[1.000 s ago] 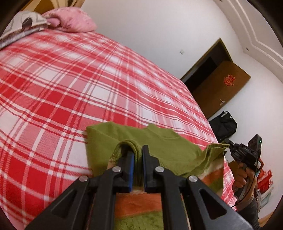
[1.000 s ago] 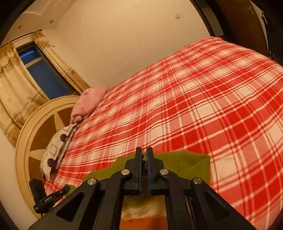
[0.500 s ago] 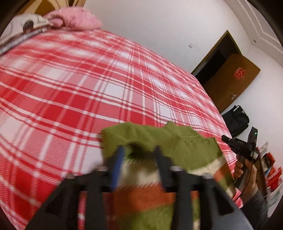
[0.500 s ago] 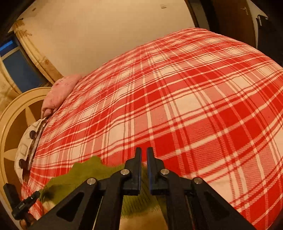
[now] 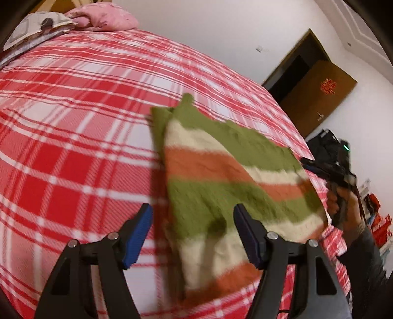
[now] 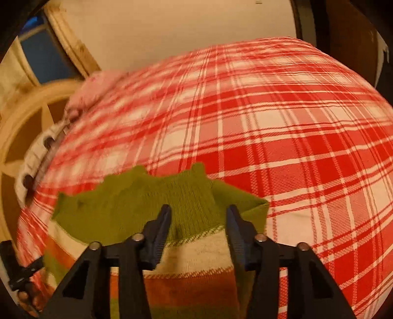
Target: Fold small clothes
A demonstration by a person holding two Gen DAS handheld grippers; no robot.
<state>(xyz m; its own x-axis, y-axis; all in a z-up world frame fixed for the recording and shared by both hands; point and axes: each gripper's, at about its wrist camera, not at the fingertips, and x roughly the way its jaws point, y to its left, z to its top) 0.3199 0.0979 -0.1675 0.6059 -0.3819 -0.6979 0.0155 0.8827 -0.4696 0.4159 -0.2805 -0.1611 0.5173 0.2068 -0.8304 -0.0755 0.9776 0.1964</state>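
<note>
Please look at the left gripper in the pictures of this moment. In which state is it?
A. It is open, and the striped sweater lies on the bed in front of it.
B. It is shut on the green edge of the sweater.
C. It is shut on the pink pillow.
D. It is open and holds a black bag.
A: the left gripper has its blue-padded fingers wide apart, and the striped sweater lies on the plaid bed, gripped by nothing.

A home bedroom. A wide bed (image 5: 73, 137) under a red-and-white plaid cover fills most of it, with a pink pillow (image 5: 108, 19) at its head against a round cream headboard (image 6: 22, 117). Curtains (image 6: 73, 49) frame a dark window (image 6: 46, 56), and a brown wooden door (image 5: 316, 95) stands open in the white wall.
</note>
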